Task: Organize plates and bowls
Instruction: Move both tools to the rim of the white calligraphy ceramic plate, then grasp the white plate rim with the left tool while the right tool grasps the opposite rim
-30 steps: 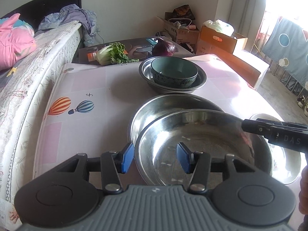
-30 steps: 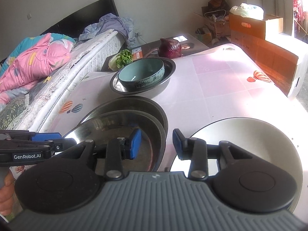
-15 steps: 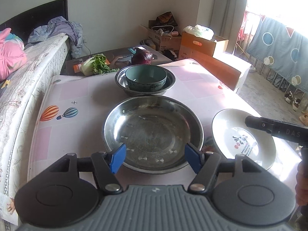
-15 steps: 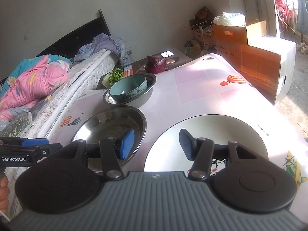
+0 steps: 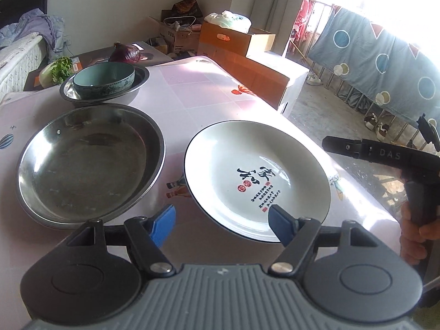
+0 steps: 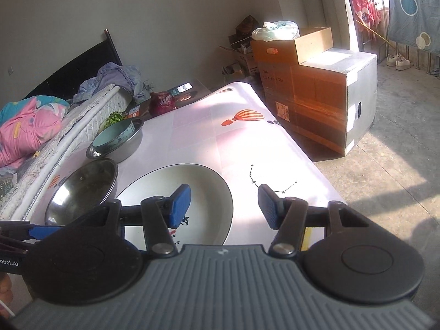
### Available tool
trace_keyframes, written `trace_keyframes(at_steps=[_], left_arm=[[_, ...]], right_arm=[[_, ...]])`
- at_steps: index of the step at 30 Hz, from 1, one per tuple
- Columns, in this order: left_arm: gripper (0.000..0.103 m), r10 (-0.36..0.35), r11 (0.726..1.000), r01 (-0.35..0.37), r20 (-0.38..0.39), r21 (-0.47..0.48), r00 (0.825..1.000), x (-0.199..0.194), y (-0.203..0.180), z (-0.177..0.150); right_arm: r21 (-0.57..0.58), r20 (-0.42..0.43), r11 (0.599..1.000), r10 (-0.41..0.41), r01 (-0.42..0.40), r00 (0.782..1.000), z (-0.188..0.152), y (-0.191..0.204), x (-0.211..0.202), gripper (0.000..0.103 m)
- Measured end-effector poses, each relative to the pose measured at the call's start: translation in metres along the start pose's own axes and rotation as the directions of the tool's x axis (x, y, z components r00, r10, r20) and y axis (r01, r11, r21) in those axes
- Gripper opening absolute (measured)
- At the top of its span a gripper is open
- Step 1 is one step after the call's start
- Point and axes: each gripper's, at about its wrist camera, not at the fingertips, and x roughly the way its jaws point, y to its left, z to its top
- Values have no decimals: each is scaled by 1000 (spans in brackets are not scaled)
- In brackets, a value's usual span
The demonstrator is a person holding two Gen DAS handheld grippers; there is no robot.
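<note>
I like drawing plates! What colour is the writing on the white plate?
Mostly black writing, with small red stamps, on the white plate; the left wrist view shows it best.

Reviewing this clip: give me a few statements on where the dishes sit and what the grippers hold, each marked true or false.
1. The teal ceramic bowl sits inside a steel basin. True.
2. The white plate with black writing is stacked in the wide steel bowl. False: it lies beside it on the table.
3. The left gripper holds the plate. False: its jaws are opening and grip nothing.
4. The right gripper is empty. True.
</note>
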Motion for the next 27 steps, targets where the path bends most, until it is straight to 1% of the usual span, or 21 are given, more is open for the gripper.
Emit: trace_keyframes(at_steps=[2, 5, 7, 9, 11, 12, 16, 18, 21, 24, 27], left_arm=[[65, -7, 1000, 6, -23, -13, 1000, 14, -3, 1], [62, -7, 1000, 7, -36, -17, 999, 26, -6, 2], [61, 9, 1000, -10, -37, -6, 999, 31, -7, 2], [58, 21, 1000, -21, -43, -7, 999, 35, -7, 2], [50, 26, 1000, -27, -58, -16, 998, 41, -6, 3], [48, 28, 999, -29, -64, -19, 998, 44, -5, 3], [47, 60, 998, -61, -55, -5, 997, 47, -6, 6], [45, 72, 997, -72, -57, 1, 996, 48, -6, 8], [42, 68, 998, -68, -67, 0, 995, 47, -5, 9], [42, 72, 997, -71, -83, 12, 994, 44, -4, 9], [42, 64, 998, -61, -110, 25, 992, 37, -4, 5]], right_arm=[[-5, -13, 1000, 9, -9, 1000, 1, -7, 11, 52], [-14, -38, 999, 28, -28, 999, 3, -15, 30, 45], [-17, -57, 999, 44, -45, 997, 3, -16, 41, 37], [-7, -67, 997, 75, -75, 995, 5, -17, 50, 36], [3, -81, 995, 104, -104, 991, 7, -17, 60, 32], [3, -88, 994, 111, -111, 990, 8, -16, 66, 30], [-22, -119, 991, 129, -132, 985, 10, -8, 85, 20], [-31, -132, 989, 142, -147, 981, 10, -4, 91, 19], [-60, -135, 990, 118, -127, 984, 8, 3, 90, 20], [-8, -153, 990, 135, -138, 979, 7, 1, 84, 20], [-6, -168, 992, 121, -124, 978, -2, 6, 73, 21]])
